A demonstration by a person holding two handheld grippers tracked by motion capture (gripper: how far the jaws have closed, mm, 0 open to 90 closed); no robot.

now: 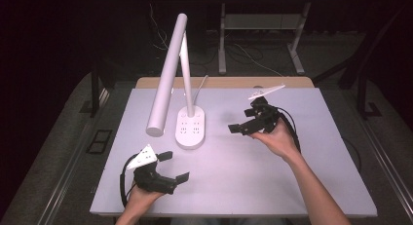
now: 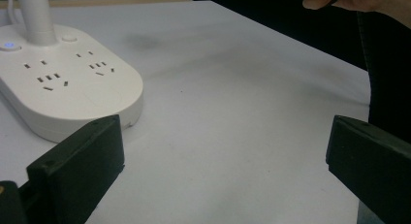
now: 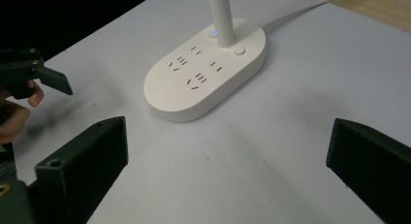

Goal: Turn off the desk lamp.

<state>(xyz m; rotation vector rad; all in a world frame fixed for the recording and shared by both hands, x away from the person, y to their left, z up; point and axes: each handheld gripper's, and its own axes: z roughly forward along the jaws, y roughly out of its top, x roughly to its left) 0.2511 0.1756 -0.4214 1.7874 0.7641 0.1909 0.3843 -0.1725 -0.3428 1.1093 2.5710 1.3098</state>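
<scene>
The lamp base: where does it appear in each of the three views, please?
High view: lamp base at table centre, between both grippers.
Left gripper view: upper left, above the left jaw.
Right gripper view: upper middle.
Shared landmark: the lit button beside the white post.

Lamp base [image 1: 190, 129] mid-table [image 1: 253, 186], apparently between left gripper [image 1: 174, 166] and right gripper [image 1: 242, 121].

Two black handheld grippers, left gripper [image 1: 174, 167] and right gripper [image 1: 242, 121], with black cables, blocky jaws, pale three-cornered top plates.
</scene>
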